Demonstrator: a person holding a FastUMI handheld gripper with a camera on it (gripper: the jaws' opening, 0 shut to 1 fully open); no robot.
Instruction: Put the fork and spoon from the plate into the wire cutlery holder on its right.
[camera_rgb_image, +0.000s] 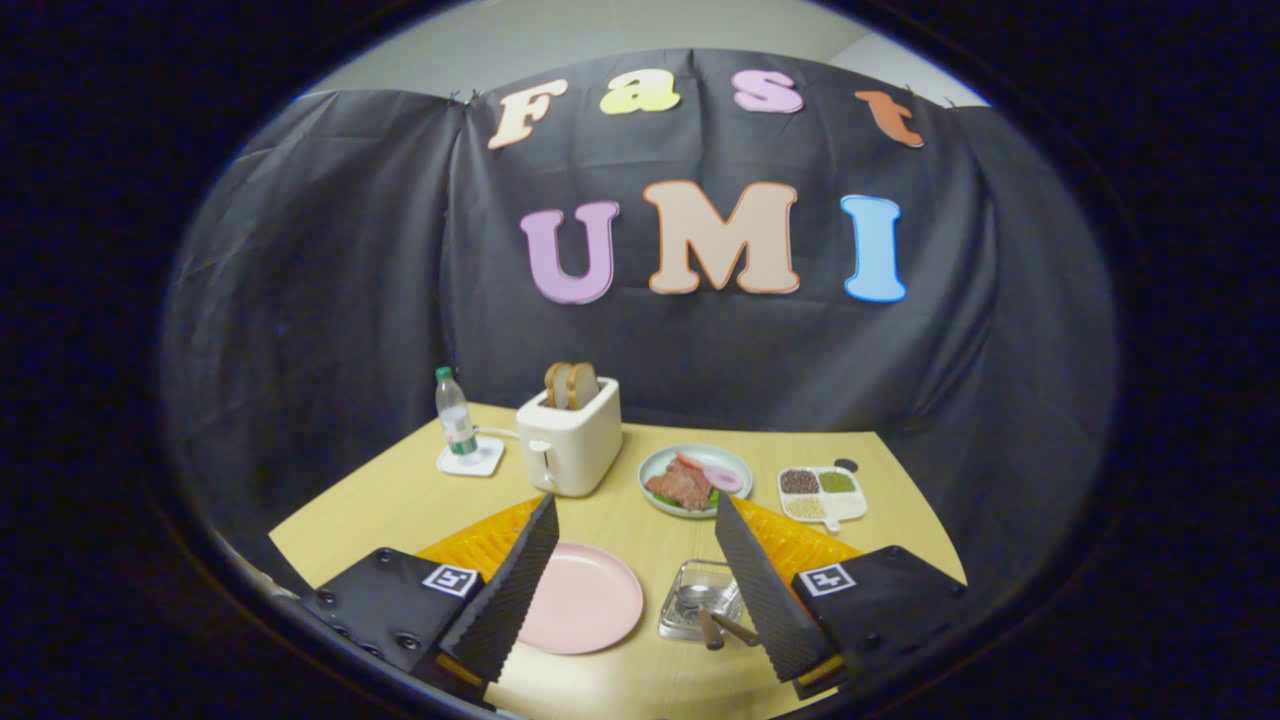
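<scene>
Now the pink plate (583, 598) is bare, both handles poke from the wire cutlery holder (700, 598), and the gripper (635, 510) hangs wide apart, holding nothing; job looks finished.

No legible text on the tabletop items.

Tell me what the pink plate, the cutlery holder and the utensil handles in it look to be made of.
Pink plate: matte plastic or melamine by its even, dull colour; bare now. Cutlery holder: shiny metal, silvery with glints, its wire detail too small to tell. Utensil handles: brown, probably wood, sticking out of the holder beside one finger. The gripper is open, holding nothing.
</scene>
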